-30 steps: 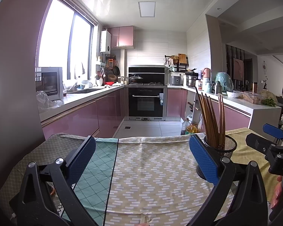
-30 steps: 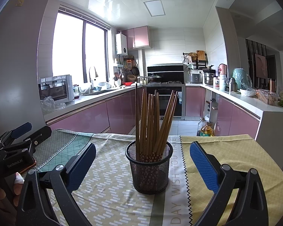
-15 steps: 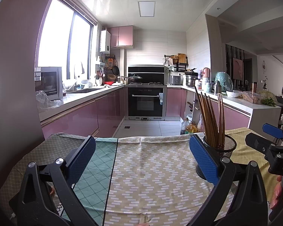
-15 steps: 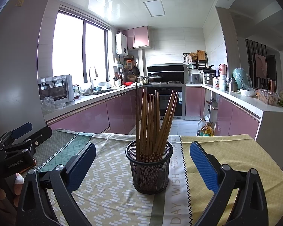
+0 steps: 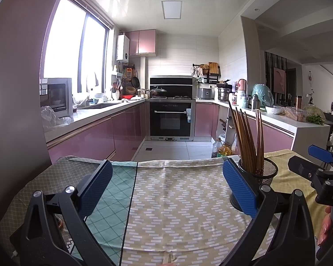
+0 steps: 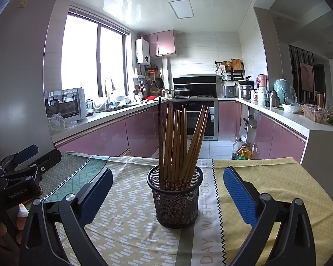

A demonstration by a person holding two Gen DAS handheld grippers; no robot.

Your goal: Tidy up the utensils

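Chopsticks [image 6: 179, 146] in mesh holder [image 6: 175, 197] stand between open right tongs [image 6: 167, 190].

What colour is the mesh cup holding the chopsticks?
Black. The mesh cup with the chopsticks shows best in the right wrist view, centred.

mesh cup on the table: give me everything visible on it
The mesh cup is a round black wire-mesh holder, metal by the look of it, with a solid rim. It stands upright on the patterned tablecloth and holds a bundle of brown chopsticks, tips down, leaning and fanned out; their lower ends show a small floral print through the mesh. It sits centred ahead of the open right gripper, and nothing grips it.
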